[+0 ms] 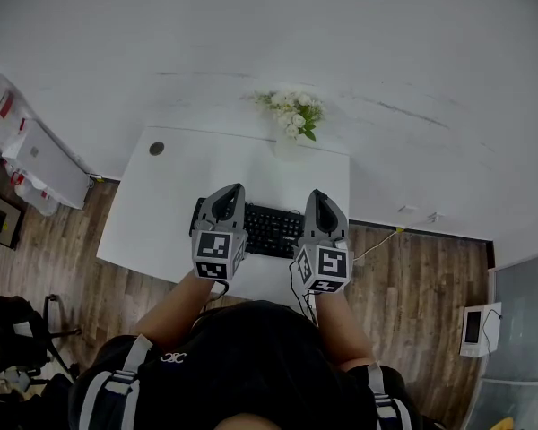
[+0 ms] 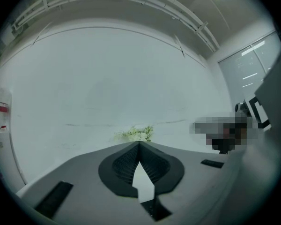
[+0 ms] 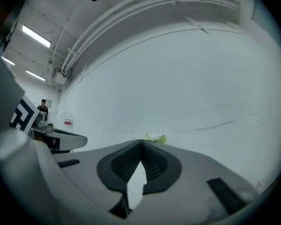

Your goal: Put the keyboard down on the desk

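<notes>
A black keyboard (image 1: 267,229) lies flat on the white desk (image 1: 152,213), near its front edge. In the head view my left gripper (image 1: 232,191) hangs over the keyboard's left end and my right gripper (image 1: 317,195) over its right end, hiding both ends. The two gripper views point level at the white wall and do not show the keyboard. The left gripper (image 2: 139,145) has its jaws shut tip to tip with nothing between them. The right gripper (image 3: 141,142) is shut the same way, also with nothing in it.
A vase of white flowers (image 1: 291,119) stands at the desk's back edge, right of centre; the flowers (image 2: 136,134) (image 3: 155,138) show in both gripper views. A round cable hole (image 1: 156,149) is at the back left. A white unit (image 1: 45,164) stands on the floor left of the desk.
</notes>
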Available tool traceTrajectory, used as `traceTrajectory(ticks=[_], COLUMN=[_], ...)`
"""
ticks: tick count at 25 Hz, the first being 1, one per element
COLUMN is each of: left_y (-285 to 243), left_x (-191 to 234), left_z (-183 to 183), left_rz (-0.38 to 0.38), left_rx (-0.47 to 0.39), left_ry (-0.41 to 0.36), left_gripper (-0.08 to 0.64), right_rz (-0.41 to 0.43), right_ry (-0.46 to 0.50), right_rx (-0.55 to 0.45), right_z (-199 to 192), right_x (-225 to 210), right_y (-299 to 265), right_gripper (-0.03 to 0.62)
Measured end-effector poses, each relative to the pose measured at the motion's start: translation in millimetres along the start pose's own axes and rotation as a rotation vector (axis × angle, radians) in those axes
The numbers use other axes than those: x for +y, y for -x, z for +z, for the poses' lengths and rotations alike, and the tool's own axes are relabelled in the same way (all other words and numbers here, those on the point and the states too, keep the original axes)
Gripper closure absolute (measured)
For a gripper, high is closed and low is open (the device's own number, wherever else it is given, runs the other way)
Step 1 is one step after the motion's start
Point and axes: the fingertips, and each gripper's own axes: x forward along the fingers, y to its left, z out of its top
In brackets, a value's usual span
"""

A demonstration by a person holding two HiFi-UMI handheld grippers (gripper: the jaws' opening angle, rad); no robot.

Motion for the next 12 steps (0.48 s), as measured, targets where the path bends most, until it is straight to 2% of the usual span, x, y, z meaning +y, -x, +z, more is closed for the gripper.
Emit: traceTrajectory(ticks=[12], left_y=[2.8], left_x=[4.6], left_z=[-8.0], left_rz=[0.002], left_rx=[0.024], left_ry=[0.017], left_gripper=[0.558], right_rz=[-0.004], right_ry=[-0.008], right_rx=[0.021], right_z=[-8.0], right_x=[2.8], right_y=[1.5], right_gripper=[0.591])
